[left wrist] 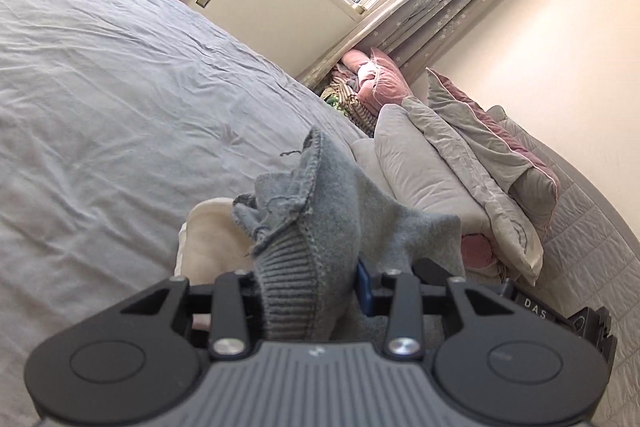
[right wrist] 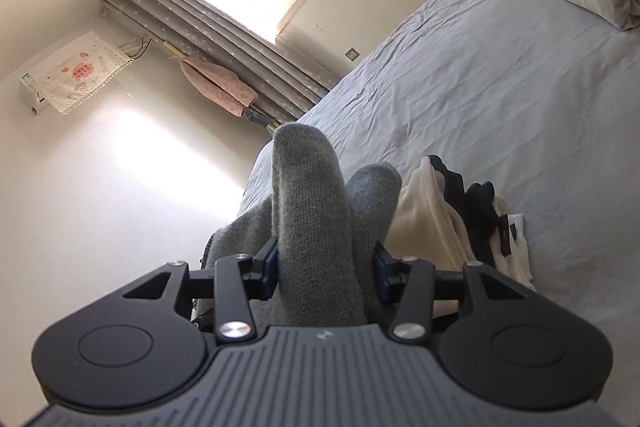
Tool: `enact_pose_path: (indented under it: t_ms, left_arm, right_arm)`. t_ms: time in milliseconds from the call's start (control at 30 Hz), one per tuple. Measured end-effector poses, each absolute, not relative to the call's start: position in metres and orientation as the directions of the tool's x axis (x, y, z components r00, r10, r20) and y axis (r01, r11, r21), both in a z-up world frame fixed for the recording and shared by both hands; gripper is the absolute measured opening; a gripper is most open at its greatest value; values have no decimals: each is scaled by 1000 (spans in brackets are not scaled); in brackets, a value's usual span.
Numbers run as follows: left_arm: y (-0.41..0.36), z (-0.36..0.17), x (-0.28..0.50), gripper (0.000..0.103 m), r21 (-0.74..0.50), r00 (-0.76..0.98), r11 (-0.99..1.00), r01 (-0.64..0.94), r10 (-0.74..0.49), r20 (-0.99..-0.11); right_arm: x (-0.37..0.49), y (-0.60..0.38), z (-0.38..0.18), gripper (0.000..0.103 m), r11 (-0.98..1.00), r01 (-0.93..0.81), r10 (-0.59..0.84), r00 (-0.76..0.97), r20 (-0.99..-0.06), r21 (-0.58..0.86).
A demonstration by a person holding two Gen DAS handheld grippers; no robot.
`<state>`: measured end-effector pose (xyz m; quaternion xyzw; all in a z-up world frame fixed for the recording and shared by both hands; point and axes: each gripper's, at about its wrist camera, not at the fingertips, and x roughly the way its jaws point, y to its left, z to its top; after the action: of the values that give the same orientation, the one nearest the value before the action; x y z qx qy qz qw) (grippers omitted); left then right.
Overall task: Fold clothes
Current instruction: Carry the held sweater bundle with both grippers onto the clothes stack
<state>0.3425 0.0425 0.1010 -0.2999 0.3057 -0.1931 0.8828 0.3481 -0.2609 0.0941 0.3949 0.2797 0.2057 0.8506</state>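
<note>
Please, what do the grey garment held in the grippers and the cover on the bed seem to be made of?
Grey garment: looks like a soft knit, perhaps wool or a blend; ribbed hem, fuzzy matte surface and visible knit loops in the right wrist view.
Bed cover: looks like thin woven cloth, possibly cotton; pale blue-grey, matte, with many fine creases. The exact fibre cannot be told.
</note>
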Motion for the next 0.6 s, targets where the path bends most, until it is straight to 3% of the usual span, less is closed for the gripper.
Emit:
enact_pose_path:
  t_ms: [233, 333, 500, 600]
  left_arm:
    - [39, 33, 395, 40, -671, 725, 732, 123, -528, -443]
    - [38, 7, 398, 50, -657, 744, 743, 130, -511, -431]
    - [40, 30, 384, 55, -572, 783, 805, 154, -453, -427]
    - [47, 54, 374, 56, -496, 851, 855, 152, -368, -374]
  right_arm:
    - [389, -278, 33, 49, 579, -71, 556, 763, -330, 813]
    - [385, -280, 10, 51, 563, -68, 544, 781, -307, 824]
    - [363, -272, 37, 64, 678, -121, 485, 815, -318, 725]
    - [347, -268, 63, 65, 767, -140, 409, 859, -308, 626]
